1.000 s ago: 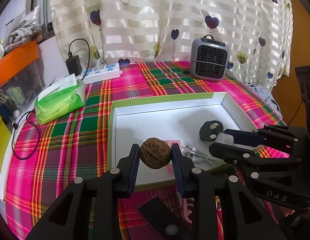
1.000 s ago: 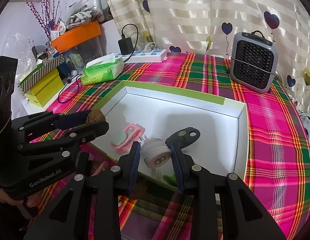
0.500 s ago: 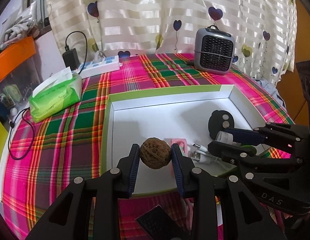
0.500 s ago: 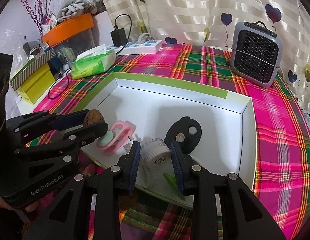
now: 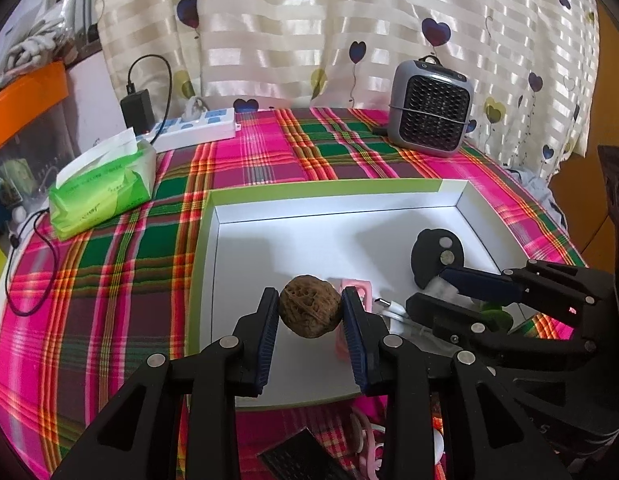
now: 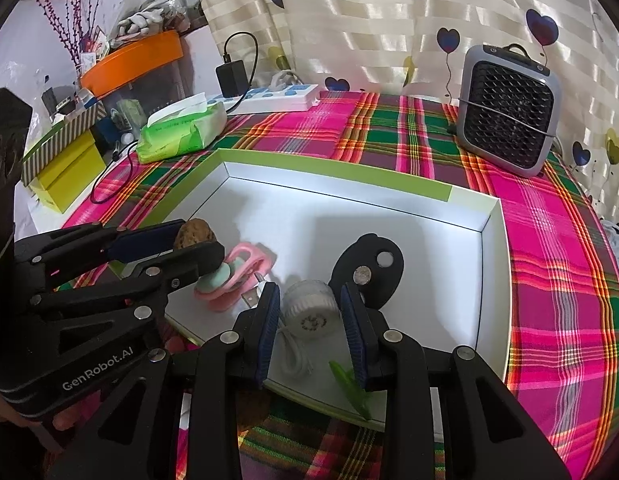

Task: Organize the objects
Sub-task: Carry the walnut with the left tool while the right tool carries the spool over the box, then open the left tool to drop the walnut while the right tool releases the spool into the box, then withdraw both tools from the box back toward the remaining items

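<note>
My left gripper (image 5: 309, 312) is shut on a brown walnut (image 5: 309, 306) and holds it over the near left part of the white tray (image 5: 333, 200). The walnut also shows in the right wrist view (image 6: 194, 233). My right gripper (image 6: 309, 316) is shut on a small white round jar (image 6: 309, 313) over the tray's near edge (image 6: 495, 320). In the tray lie a black flat holder (image 6: 369, 268), a pink and teal clip (image 6: 233, 280), a white USB cable (image 6: 293, 356) and a green piece (image 6: 349, 388).
A green tissue pack (image 5: 103, 188), a white power strip (image 5: 197, 126) with a black charger (image 5: 138, 110) and a grey fan heater (image 5: 429, 114) stand behind the tray on the plaid cloth. Yellow boxes (image 6: 65, 172) and an orange-lidded bin (image 6: 133, 60) stand at far left.
Both grippers have moved forward over the tray with the walnut and the jar still held. The tray looks nearer and larger.
</note>
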The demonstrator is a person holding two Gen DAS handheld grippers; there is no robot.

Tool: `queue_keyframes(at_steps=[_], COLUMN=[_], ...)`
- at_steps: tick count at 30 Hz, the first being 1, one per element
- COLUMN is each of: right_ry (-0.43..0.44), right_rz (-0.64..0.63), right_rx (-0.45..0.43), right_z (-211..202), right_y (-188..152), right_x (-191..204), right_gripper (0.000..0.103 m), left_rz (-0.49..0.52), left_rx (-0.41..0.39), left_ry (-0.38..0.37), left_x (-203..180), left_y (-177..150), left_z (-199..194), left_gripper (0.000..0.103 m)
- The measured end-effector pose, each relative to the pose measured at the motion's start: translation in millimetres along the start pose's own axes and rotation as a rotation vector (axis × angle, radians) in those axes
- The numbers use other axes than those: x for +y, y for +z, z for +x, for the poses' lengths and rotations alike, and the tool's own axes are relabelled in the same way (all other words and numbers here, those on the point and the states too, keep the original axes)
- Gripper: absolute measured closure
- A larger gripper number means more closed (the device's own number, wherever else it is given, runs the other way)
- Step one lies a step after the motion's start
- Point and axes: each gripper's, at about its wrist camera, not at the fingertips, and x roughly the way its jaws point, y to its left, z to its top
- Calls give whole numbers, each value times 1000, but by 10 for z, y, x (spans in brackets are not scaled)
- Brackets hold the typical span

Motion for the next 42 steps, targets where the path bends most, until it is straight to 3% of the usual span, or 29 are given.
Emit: queue_keyframes(at_steps=[26, 42], right_ry=[-14, -86], right_rz=[-47, -58], right_rx=[-72, -137], right_z=[-365, -833], right_y=[-48, -154], right_x=[187, 411], right_gripper=[62, 61], left_rz=[-19, -13], left_rx=[-63, -132], left_ry=[42, 79], left_x=[-50, -181], left_y=[-90, -214], left_z=[-482, -937], left_gripper=[73, 73])
